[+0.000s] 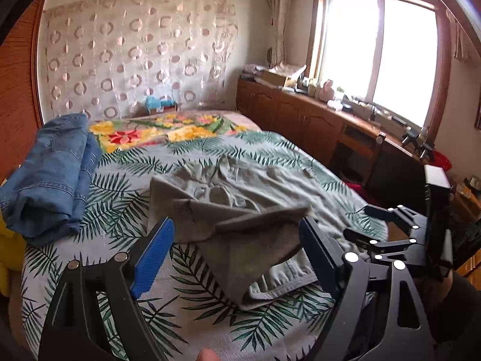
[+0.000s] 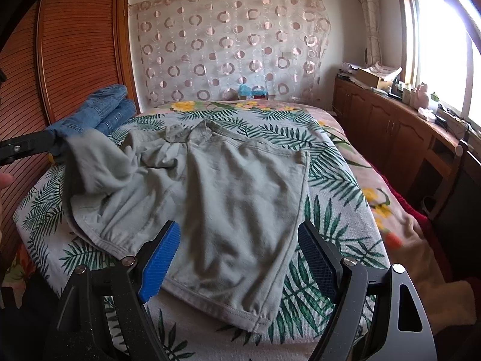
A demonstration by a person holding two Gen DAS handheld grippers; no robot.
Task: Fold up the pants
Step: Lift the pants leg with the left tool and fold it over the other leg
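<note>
Grey-green pants [image 2: 240, 186] lie spread on the bed, waist toward the far end and one leg hem nearest me. Their left part [image 2: 96, 162] is bunched and folded over. In the left wrist view the same pants [image 1: 240, 198] show a dark fold lying across them. My left gripper [image 1: 237, 252] is open just above that fold, its blue pads clear of the cloth. My right gripper [image 2: 239, 255] is open over the near leg hem with the cloth lying flat under it. One of the left gripper's fingers [image 2: 30, 147] shows at the left edge beside the bunched cloth.
Folded blue jeans [image 1: 51, 174] sit at the bed's left edge. The bed [image 2: 327, 162] has a palm-leaf sheet and a floral blanket. A slatted wooden wardrobe [image 2: 75, 45] stands on the left, and a cluttered wooden cabinet [image 1: 300, 114] under the window on the right.
</note>
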